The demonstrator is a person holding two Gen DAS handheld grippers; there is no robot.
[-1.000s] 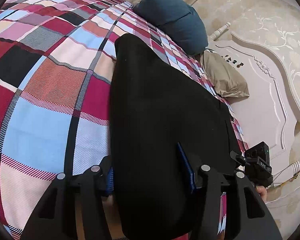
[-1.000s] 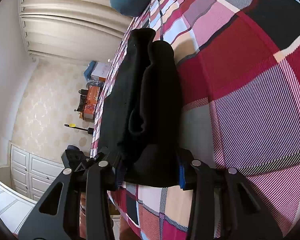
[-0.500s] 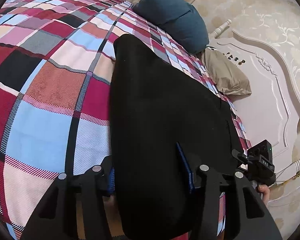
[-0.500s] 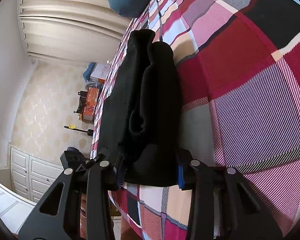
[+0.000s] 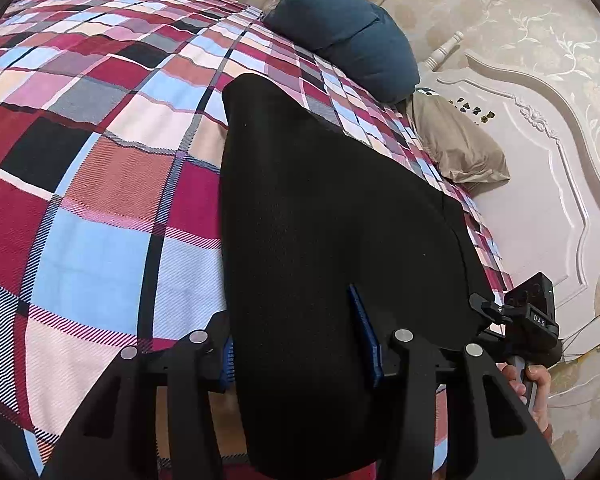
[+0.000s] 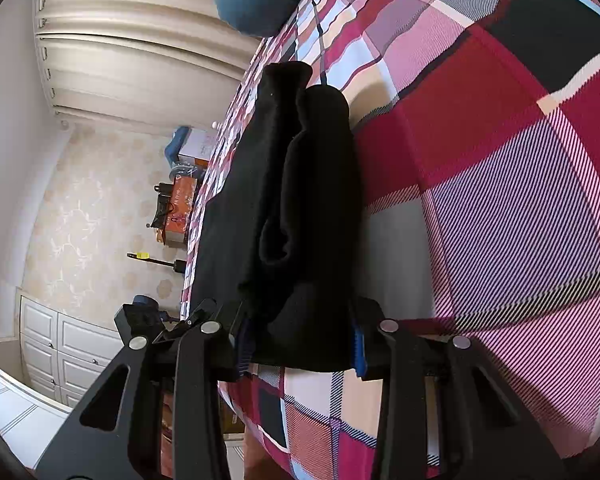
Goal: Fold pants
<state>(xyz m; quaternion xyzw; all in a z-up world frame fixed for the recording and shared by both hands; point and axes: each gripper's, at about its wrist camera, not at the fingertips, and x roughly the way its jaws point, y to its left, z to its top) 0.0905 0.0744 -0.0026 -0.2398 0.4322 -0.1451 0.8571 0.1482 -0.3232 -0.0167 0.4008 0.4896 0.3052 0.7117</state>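
The black pants (image 5: 320, 220) lie on the checked bedspread (image 5: 80, 200), stretched from near me toward the pillows. My left gripper (image 5: 300, 356) has its blue-padded fingers on either side of the near edge of the pants and grips the cloth. In the right wrist view the pants (image 6: 300, 208) look bunched into long folds. My right gripper (image 6: 300, 350) grips their near end between both pads. The right gripper also shows in the left wrist view (image 5: 528, 320), held by a hand at the pants' right corner.
A dark blue pillow (image 5: 352, 56) and a beige pillow (image 5: 456, 148) lie at the bed's head by the white headboard (image 5: 540, 208). In the right wrist view, curtains (image 6: 132, 52), white cabinets (image 6: 60, 344) and boxes (image 6: 184, 200) stand beyond the bed's edge.
Almost nothing has changed. Both grippers keep their hold on the pants; the left view has shifted very slightly.
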